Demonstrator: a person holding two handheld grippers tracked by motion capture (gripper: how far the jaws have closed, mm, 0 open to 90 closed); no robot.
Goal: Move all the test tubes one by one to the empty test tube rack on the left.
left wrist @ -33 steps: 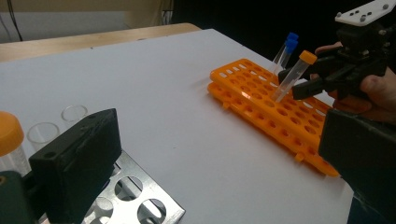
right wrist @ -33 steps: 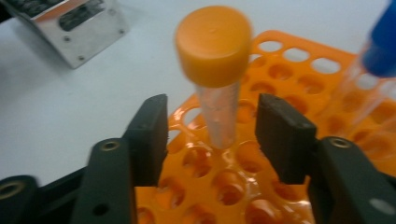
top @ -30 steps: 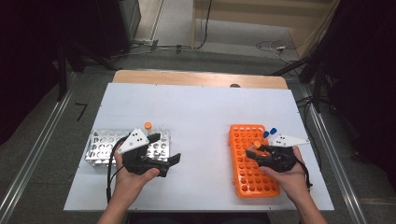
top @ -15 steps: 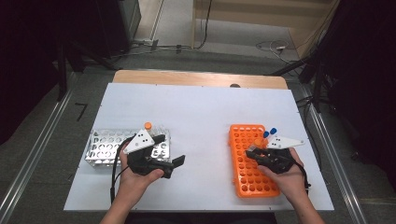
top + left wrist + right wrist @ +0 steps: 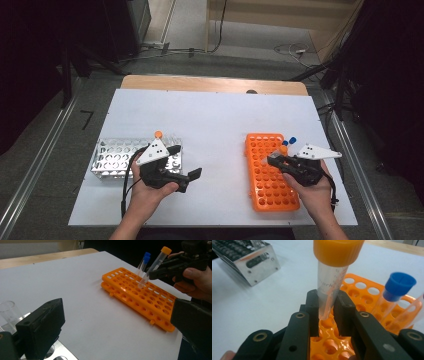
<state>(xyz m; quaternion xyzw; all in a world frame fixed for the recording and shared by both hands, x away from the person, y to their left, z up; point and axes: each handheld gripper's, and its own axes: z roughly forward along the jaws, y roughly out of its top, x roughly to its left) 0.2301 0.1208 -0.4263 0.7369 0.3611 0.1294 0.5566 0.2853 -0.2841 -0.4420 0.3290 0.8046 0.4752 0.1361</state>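
My right gripper (image 5: 328, 307) is shut on a clear tube with an orange cap (image 5: 329, 287), low on its body. In the left gripper view that tube (image 5: 153, 267) leans over the orange rack (image 5: 140, 295) with its tip at the rack's holes, held by the right gripper (image 5: 152, 274). Two blue-capped tubes (image 5: 144, 261) stand in the rack just behind it. From above, the right gripper (image 5: 272, 161) sits over the rack's (image 5: 265, 175) far right part. My left gripper (image 5: 186, 161) hovers open, with nothing in it, beside the metal rack (image 5: 115, 157); its jaws (image 5: 117, 322) stand wide apart.
An orange-capped tube (image 5: 158, 134) stands in the metal rack's far right corner, close to the left hand. The white table top (image 5: 215, 125) lies between the two racks. A wooden edge (image 5: 210, 84) runs along the far side, and metal rails flank the table.
The left gripper has drifted a little to the right, away from the metal rack. The right hand has stayed over the orange rack with the tube.
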